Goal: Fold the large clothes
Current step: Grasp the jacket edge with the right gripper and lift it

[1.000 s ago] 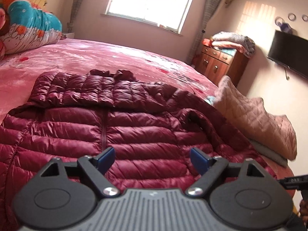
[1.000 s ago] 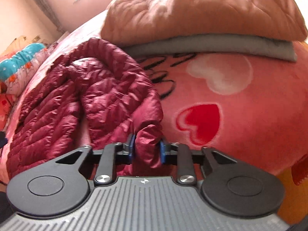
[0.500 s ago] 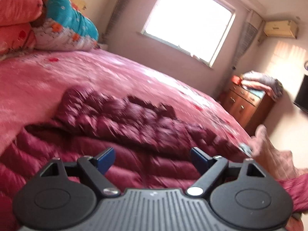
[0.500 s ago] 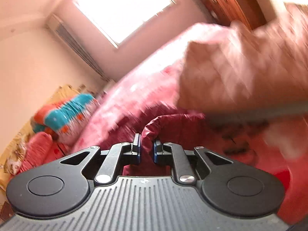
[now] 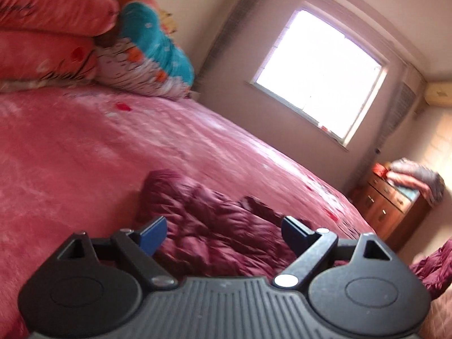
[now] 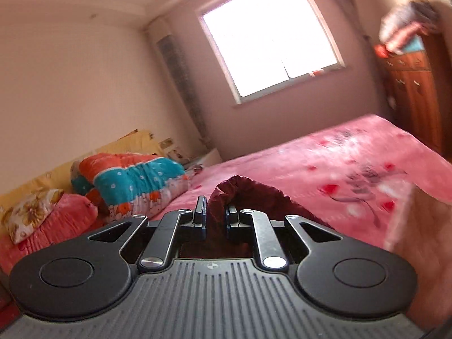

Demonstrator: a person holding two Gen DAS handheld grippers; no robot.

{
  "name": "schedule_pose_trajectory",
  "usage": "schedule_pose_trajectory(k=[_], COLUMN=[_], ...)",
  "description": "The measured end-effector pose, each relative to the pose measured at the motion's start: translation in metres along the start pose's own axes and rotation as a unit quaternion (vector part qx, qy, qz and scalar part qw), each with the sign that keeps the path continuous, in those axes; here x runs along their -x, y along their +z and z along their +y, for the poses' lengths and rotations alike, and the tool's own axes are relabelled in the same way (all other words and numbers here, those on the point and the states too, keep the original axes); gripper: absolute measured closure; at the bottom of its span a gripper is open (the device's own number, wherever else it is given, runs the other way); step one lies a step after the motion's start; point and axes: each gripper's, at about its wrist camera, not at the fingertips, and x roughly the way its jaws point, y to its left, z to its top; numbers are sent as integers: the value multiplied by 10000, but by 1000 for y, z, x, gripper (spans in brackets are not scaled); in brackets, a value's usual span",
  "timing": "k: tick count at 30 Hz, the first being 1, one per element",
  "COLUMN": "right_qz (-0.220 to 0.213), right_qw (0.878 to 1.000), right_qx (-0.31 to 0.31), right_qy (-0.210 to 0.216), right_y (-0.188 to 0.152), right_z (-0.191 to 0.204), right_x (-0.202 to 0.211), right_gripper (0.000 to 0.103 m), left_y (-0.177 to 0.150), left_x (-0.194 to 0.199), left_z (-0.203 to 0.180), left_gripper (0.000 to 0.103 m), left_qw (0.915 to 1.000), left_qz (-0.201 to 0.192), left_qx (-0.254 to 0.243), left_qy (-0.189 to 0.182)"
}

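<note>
A dark red quilted puffer jacket lies crumpled on the pink bed, blurred in the left wrist view. My left gripper hovers just above it, jaws wide apart with nothing between the blue pads. In the right wrist view my right gripper is shut on a fold of the same jacket, lifted well above the bed. The rest of the jacket hangs below that gripper, out of sight. A further bit of red jacket fabric shows at the right edge of the left wrist view.
Rolled colourful quilts and pillows are stacked at the head of the bed. A wooden dresser with folded bedding on top stands by the far wall under the window. A blurred tan quilt fills the right wrist view's right side.
My right gripper rose high off the bed with the jacket fold pinched, swinging from the tan quilt toward the window. My left gripper slid sideways and rolled, staying open over the jacket.
</note>
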Motion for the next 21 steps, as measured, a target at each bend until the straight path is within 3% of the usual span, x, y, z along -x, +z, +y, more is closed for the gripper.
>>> schedule_pose_trajectory(k=[7, 17, 21], right_qz=[309, 1143, 1586], right_qw=[9963, 9791, 9713], right_qx=[467, 598, 619], right_qy=[647, 1570, 1662], right_y=[-6, -98, -142], right_z=[55, 131, 142], right_x=[-109, -213, -255], right_gripper=[88, 88, 88], left_y=[15, 26, 28], left_x=[-14, -18, -20], left_z=[36, 79, 89], left_gripper=[15, 14, 14], left_qw=[9980, 9896, 9866], left_qz=[-11, -116, -112], left_qx=[611, 1347, 1521], left_qy=[178, 498, 572])
